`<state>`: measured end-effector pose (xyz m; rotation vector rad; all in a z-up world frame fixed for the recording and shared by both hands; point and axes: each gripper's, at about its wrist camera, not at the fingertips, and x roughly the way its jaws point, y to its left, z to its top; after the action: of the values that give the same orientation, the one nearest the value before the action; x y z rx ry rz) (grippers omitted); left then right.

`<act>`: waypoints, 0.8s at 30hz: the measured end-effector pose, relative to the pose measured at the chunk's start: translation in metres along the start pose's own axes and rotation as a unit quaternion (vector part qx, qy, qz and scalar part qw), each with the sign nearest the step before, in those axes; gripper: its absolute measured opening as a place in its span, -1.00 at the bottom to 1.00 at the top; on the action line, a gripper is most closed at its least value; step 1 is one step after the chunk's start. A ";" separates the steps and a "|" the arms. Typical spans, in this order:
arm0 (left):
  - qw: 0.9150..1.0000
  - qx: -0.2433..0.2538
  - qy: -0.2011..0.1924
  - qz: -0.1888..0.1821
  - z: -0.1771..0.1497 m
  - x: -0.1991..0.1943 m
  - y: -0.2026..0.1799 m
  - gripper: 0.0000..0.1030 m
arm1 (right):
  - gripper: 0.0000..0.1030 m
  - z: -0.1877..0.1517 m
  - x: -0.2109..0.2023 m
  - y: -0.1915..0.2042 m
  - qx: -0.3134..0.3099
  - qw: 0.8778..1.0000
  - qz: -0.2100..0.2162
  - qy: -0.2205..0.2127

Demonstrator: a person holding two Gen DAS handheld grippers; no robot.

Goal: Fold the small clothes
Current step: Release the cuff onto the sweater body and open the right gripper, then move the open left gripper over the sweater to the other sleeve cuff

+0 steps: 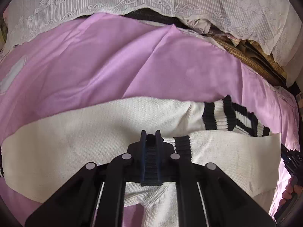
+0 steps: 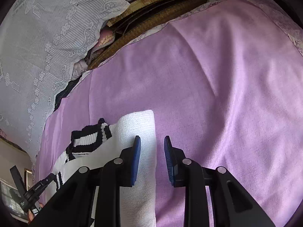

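White knit sweater (image 1: 94,132), black-and-white striped ribbing at collar (image 1: 223,117) and cuff (image 1: 182,144): lies flat across the near part of a lilac sheet (image 1: 113,60), 1 sleeve folded over the body.

Left gripper (image 1: 151,135): clenched, its 2 fingers nearly together, a small tuft of dark knit pinched at the tips, right beside the striped cuff.

Right gripper (image 2: 152,141): jaws apart, blue pads (image 2: 136,151) facing each other. The left pad overlaps the sweater's white edge (image 2: 140,124); the right one stands over bare sheet. Nothing gripped between them.

Lilac sheet: creased, covering the whole work surface, with a pale patterned border (image 2: 295,37) at its far edge.

White lace cloth (image 1: 132,0): draped behind the sheet, scalloped hem hanging over a woven brown mat (image 1: 246,56) and a bunched pale garment with a zip (image 2: 102,45).

Person's fingers (image 1: 287,191): at the right edge of the left wrist view, around a dark handle.
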<state>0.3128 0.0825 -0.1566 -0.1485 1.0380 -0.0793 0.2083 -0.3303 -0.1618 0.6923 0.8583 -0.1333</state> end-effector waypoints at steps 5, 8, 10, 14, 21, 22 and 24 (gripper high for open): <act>1.000 0.000 0.012 0.011 -0.012 0.006 0.001 -0.64 | -0.55 -0.001 0.021 0.007 -0.059 0.996 -0.061 0.036; 1.000 -0.008 0.005 0.004 -0.012 -0.004 0.003 -0.11 | -0.55 0.004 0.016 0.010 -0.080 0.991 -0.104 0.024; 1.000 0.001 -0.007 -0.001 -0.012 -0.013 -0.001 -0.08 | -0.84 0.006 0.011 -0.002 -0.066 0.988 -0.138 0.017; 0.999 0.034 -0.019 -0.016 -0.012 -0.020 -0.017 -0.08 | -0.74 0.005 -0.016 0.011 -0.072 0.995 -0.062 -0.013; 0.996 0.078 0.018 0.048 -0.008 0.022 -0.044 0.21 | -0.76 -0.014 0.018 0.044 -0.130 0.989 -0.031 0.061; 0.995 0.077 0.023 0.059 -0.010 0.029 -0.042 0.32 | -0.80 -0.017 0.023 0.036 -0.126 0.989 -0.032 0.065; 0.995 0.072 0.024 0.062 -0.011 0.030 -0.038 0.44 | -0.81 -0.016 0.016 0.026 -0.114 0.992 -0.014 0.062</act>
<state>0.3190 0.0400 -0.1812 0.0487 1.0837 -0.0455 0.2182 -0.2973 -0.1679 0.4790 0.9844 -0.0164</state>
